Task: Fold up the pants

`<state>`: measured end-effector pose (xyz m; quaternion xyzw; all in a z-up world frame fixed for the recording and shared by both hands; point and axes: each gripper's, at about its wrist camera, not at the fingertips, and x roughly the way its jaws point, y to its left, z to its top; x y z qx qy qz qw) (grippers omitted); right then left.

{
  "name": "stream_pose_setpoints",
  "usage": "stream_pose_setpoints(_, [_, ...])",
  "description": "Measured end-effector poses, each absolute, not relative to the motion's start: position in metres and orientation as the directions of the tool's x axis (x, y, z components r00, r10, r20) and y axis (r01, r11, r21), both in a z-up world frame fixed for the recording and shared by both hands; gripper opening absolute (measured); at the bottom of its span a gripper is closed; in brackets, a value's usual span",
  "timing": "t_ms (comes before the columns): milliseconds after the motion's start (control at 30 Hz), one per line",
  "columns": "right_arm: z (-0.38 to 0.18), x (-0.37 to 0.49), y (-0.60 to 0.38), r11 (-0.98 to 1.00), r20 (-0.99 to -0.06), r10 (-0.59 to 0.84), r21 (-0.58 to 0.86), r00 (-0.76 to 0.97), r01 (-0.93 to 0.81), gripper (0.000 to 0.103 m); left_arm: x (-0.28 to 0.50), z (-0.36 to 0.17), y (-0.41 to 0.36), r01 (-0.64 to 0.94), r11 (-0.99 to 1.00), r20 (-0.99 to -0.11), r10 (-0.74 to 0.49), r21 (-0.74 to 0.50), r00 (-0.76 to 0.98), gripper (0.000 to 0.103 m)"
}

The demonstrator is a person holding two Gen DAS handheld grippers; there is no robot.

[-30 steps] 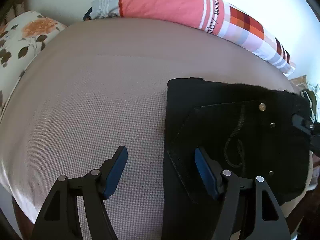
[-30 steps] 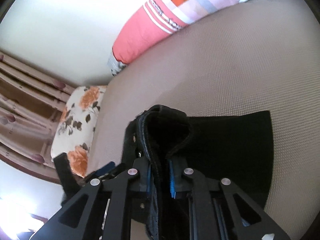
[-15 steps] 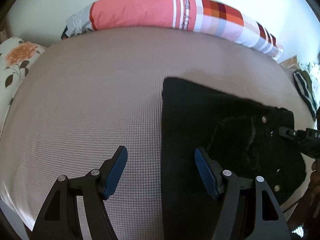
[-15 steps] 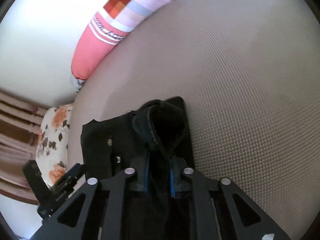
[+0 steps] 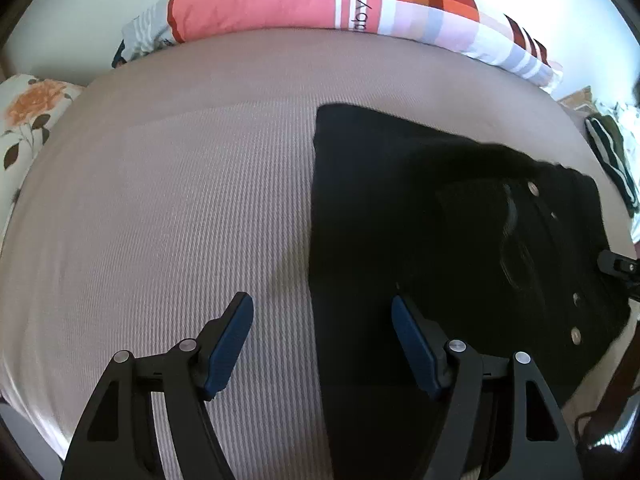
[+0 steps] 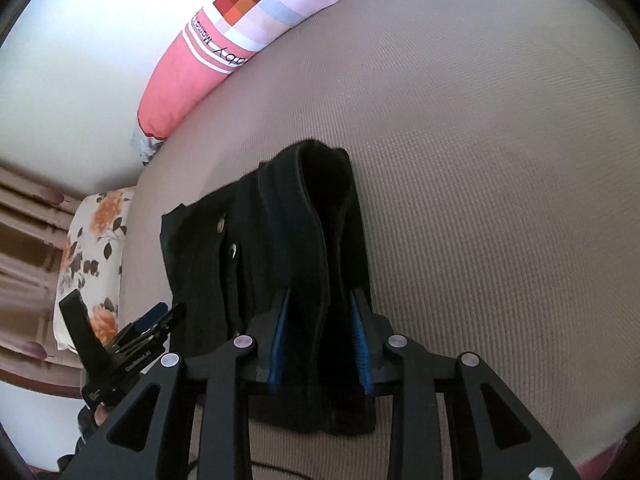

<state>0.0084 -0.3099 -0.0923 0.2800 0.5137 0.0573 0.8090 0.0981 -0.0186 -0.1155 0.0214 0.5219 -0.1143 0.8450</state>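
Observation:
The black pants [image 5: 440, 240] lie folded on the beige mattress [image 5: 160, 200], with metal studs showing near their right edge. My left gripper [image 5: 322, 320] is open and empty, low over the pants' left edge; one finger is over bare mattress, the other over the fabric. My right gripper [image 6: 320, 320] still has a thick fold of the pants [image 6: 304, 240] between its blue pads, but the jaws have parted wider than before. The left gripper also shows at the lower left of the right wrist view [image 6: 156, 320].
A long pink, white and checked pillow [image 5: 320, 0] lies along the far edge of the mattress by the wall. A floral pillow [image 5: 28, 112] sits at the left. Striped clothing [image 5: 612, 156] lies off the right edge. Curtains [image 6: 24, 240] hang at the left.
The right gripper carried the pants' waist end over and laid it down on the mattress, and its jaws have widened around the fold. The left gripper stayed open.

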Motion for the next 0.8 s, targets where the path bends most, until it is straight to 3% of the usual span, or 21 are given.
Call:
stream_pose_setpoints(167, [-0.081, -0.014, -0.306, 0.841, -0.798, 0.388, 0.511, 0.462, 0.176, 0.025, 0.081, -0.115, -0.020, 0.225, 0.971, -0.887, -0.174, -0.082, 0.428, 0.072])
stream_pose_setpoints(333, [-0.078, -0.026, -0.301, 0.850, -0.803, 0.386, 0.501, 0.453, 0.163, 0.010, 0.072, -0.115, -0.021, 0.228, 0.970, -0.885, -0.181, -0.088, 0.428, 0.072])
stream_pose_setpoints(800, [-0.092, -0.040, -0.301, 0.871, -0.827, 0.347, 0.459, 0.441, 0.176, 0.009, 0.062, -0.120, -0.021, 0.214, 0.973, -0.891, -0.174, -0.089, 0.419, 0.074])
